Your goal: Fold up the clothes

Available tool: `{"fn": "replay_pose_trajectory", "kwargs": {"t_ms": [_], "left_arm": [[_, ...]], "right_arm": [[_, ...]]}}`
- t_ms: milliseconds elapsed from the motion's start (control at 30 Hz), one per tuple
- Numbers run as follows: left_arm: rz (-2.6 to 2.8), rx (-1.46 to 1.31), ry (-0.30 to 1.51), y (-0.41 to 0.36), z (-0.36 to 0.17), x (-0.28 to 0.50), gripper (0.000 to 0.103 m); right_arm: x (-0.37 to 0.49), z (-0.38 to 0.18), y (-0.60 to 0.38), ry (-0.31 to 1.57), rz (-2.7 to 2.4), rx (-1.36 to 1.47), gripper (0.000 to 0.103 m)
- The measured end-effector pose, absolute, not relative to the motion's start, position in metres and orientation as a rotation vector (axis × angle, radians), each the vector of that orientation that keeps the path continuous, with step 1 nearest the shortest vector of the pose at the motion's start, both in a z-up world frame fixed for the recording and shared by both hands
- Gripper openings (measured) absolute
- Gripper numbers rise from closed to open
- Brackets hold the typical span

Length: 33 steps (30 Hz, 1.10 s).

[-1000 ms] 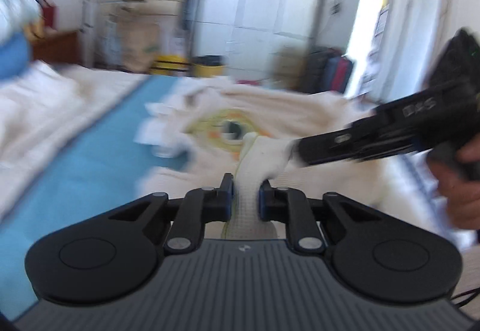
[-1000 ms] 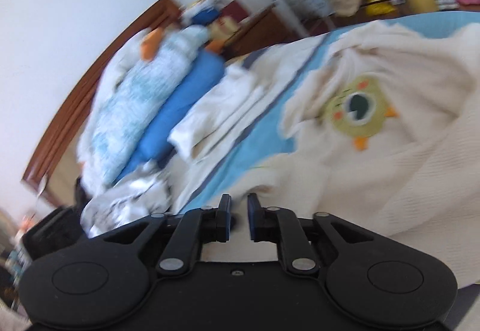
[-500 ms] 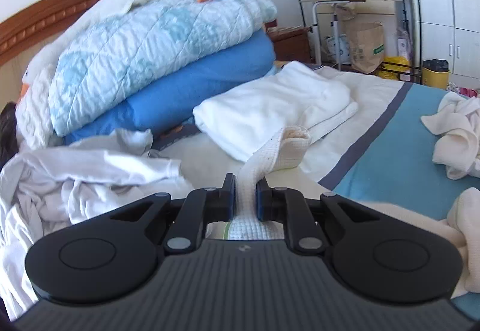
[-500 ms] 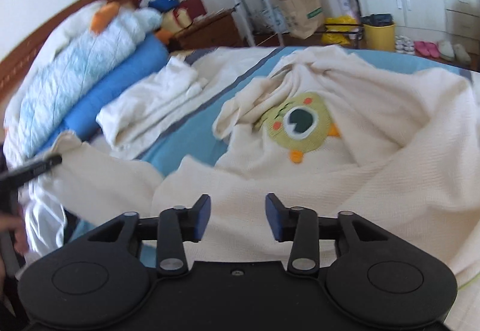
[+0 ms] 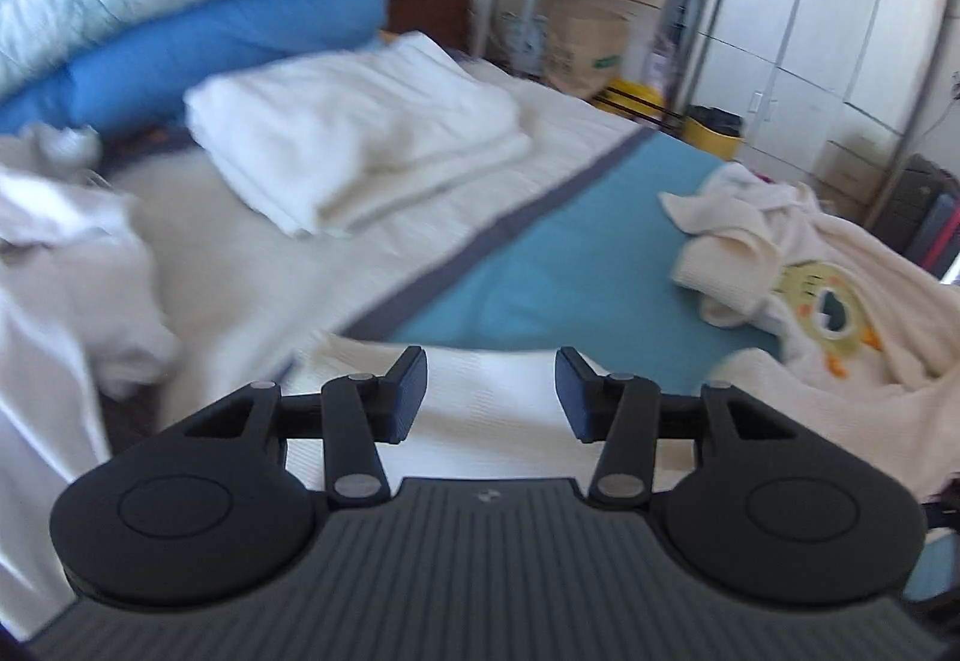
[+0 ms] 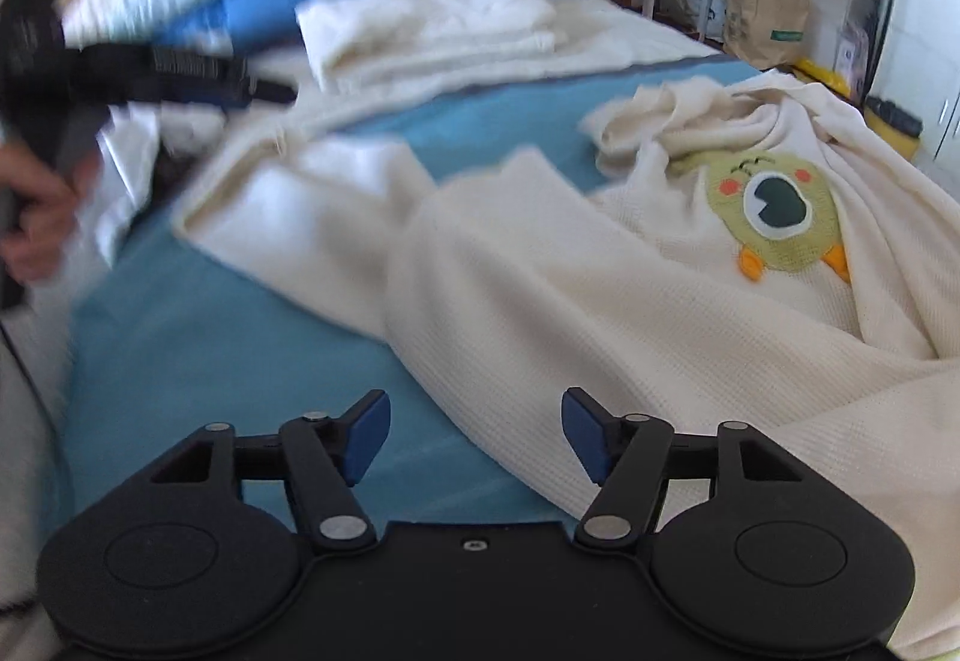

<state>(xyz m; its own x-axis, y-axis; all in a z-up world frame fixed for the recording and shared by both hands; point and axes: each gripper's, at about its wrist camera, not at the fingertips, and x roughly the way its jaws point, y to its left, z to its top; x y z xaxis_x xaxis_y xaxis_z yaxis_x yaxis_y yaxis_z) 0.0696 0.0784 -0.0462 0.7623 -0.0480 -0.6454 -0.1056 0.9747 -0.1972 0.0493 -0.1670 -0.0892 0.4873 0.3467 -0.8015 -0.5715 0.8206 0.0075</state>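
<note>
A: Left wrist view is smeared; the heaped white cloth point(image 5: 54, 265) at your left edge is hard to make out, and your gripper body hides the sleeve's near end.

B: Room to move?

A: Bare blue sheet point(image 5: 558, 265) lies open between the folded towel point(image 5: 354, 145) and the cream sweater point(image 6: 630, 265), which sprawls to the right, its green patch point(image 6: 774, 217) facing up.

B: And your tools?

A: Your left gripper point(image 5: 491, 391) has just been opening; its jaws stand apart over the sleeve point(image 5: 489, 409), not pinching it. Your right gripper point(image 6: 476, 436) has also just been spreading, wide, nothing between, just beside the sweater's edge.
</note>
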Motion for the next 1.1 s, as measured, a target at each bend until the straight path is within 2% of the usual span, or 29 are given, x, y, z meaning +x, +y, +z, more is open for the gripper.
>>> {"fn": "replay_pose_trajectory", "kwargs": {"t_ms": [67, 100, 167, 200, 533, 667, 733, 800, 933, 1100], "left_arm": [[-0.007, -0.266, 0.735, 0.072, -0.058, 0.075, 0.046], [-0.012, -0.269, 0.750, 0.069, -0.063, 0.077, 0.046], [-0.011, -0.256, 0.774, 0.065, -0.073, 0.082, 0.046], [-0.010, -0.243, 0.786, 0.062, -0.077, 0.084, 0.046], [-0.109, -0.258, 0.772, 0.047, -0.078, 0.085, 0.047], [-0.257, -0.204, 0.718, 0.015, -0.072, 0.079, 0.054], [-0.348, -0.167, 0.716, -0.005, -0.074, 0.080, 0.060], [-0.479, -0.218, 0.774, -0.018, -0.081, 0.090, 0.070], [-0.517, -0.166, 0.808, -0.043, -0.090, 0.094, 0.070], [-0.514, -0.090, 0.761, -0.058, -0.086, 0.096, 0.070]], "right_arm": [[0.054, -0.101, -0.165, 0.911, 0.526, -0.336, 0.068], [0.058, -0.100, -0.169, 0.906, 0.509, -0.323, 0.064], [0.067, -0.089, -0.183, 0.904, 0.446, -0.250, 0.029], [0.072, -0.082, -0.194, 0.901, 0.410, -0.191, 0.005], [0.049, -0.002, -0.312, 0.619, 0.014, 0.018, 0.003], [0.041, 0.010, -0.362, 0.542, -0.169, 0.078, 0.003], [0.045, 0.013, -0.385, 0.538, -0.238, 0.080, 0.004], [0.062, 0.018, -0.419, 0.561, -0.251, 0.076, 0.003], [0.095, 0.040, -0.491, 0.615, -0.345, -0.041, 0.003], [0.103, 0.068, -0.591, 0.552, -0.628, -0.064, 0.003]]}}
